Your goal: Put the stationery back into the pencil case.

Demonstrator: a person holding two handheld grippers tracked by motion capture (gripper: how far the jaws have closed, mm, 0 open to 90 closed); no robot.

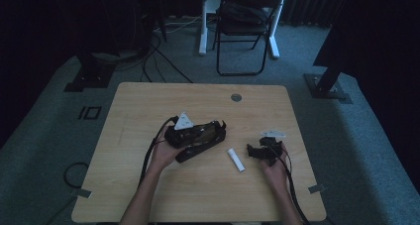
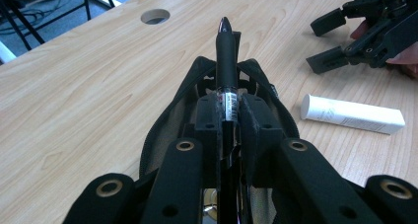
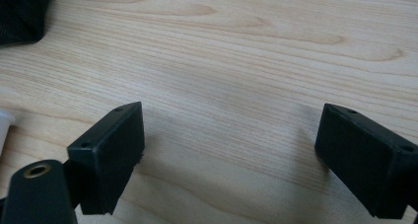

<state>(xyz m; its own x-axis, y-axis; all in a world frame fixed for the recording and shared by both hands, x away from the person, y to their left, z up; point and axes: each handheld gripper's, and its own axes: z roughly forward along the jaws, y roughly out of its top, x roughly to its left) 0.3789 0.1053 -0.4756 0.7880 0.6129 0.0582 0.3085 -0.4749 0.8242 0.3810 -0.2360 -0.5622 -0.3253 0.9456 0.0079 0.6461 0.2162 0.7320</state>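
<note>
Left gripper view has the left claw clamped tight on a black pen, pads squeezing the barrel right where there's a silvery label band, and the tip pokes out past the jaws toward the far side of the tabletop. Right under and around the claw sits a black mesh pencil case, mouth open, and the pen runs over that opening. Off to the side, a white tube lies flat on the wood, apart from the case. Beyond it the right claw rests low with its jaws spread wide and nothing between them; the right gripper view shows the same, just bare wood grain in the gap. High view puts the tube between the two hands, near the tabletop's middle.
</note>
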